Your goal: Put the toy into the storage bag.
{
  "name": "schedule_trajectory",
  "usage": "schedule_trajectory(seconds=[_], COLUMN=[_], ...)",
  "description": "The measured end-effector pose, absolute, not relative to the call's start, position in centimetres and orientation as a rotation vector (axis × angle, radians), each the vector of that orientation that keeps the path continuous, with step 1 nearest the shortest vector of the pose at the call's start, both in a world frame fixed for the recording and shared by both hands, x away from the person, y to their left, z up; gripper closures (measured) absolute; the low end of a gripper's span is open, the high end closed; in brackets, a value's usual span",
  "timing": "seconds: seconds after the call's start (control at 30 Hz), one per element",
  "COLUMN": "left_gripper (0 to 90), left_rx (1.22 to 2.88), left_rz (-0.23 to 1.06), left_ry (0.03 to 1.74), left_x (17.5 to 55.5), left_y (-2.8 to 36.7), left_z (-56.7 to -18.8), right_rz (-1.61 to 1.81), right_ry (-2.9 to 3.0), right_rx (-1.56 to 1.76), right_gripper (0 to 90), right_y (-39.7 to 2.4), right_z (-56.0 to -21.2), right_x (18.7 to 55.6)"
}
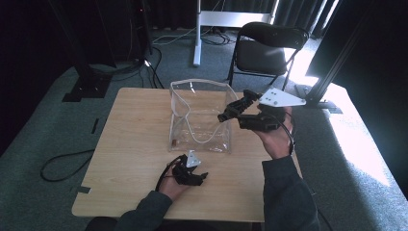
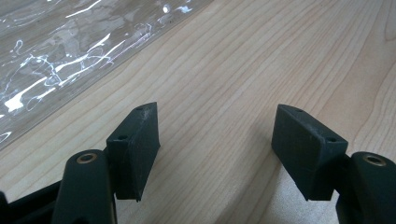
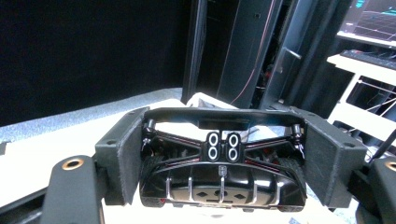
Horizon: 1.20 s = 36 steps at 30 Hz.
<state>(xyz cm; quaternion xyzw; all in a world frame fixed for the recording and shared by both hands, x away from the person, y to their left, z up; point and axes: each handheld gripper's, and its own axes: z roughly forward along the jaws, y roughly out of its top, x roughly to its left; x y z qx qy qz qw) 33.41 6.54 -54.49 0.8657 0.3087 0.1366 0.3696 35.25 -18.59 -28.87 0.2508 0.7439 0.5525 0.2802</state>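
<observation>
Toy car (image 3: pixel 219 175), black, sits crosswise between the two pads of the right gripper (image 3: pixel 222 163), whose jaws stand wide and press on its two ends; the right gripper view shows it from one end, with a barred grille, a thin spoiler bar across the top and a small plate bearing two pairs of white rings. One table (image 1: pixel 139 144), of pale wood grain, carries one clear plastic bag (image 1: pixel 199 115), which stands open at its far middle with a white cord looping inside. One folding chair (image 1: pixel 264 48) stands on the carpet beyond the table. In the high view the right gripper (image 1: pixel 231 111) is held up above the right-hand edge of the bag, with its grey three-cornered plate on top, and the car there is a dark shape at its tips. One left gripper (image 1: pixel 202 177) rests low over the near part of the table, just short of the bag; its jaws are spread with bare wood between them, as the left gripper view shows (image 2: pixel 217 149). Two grippers in all, one per hand. No readable brand or writing appears on any item.
</observation>
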Motion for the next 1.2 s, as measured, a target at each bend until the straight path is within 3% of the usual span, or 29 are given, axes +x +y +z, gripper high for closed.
schedule_trajectory(seconds=[0.57, 1.2], left_gripper=[32.5, 32.5], left_rx=[2.222, 2.206], left_rz=[0.352, 0.321], left_ry=[0.792, 0.805], left_x=[33.4, 33.5], left_y=[6.5, 7.0], left_z=[-54.5, -54.5], right_rz=[1.457, 1.461], right_ry=[2.105, 2.195], right_rx=[0.625, 0.634], right_gripper=[24.5, 24.5], right_y=[-15.0, -13.8], right_z=[-30.9, -33.9], right_x=[36.5, 36.5])
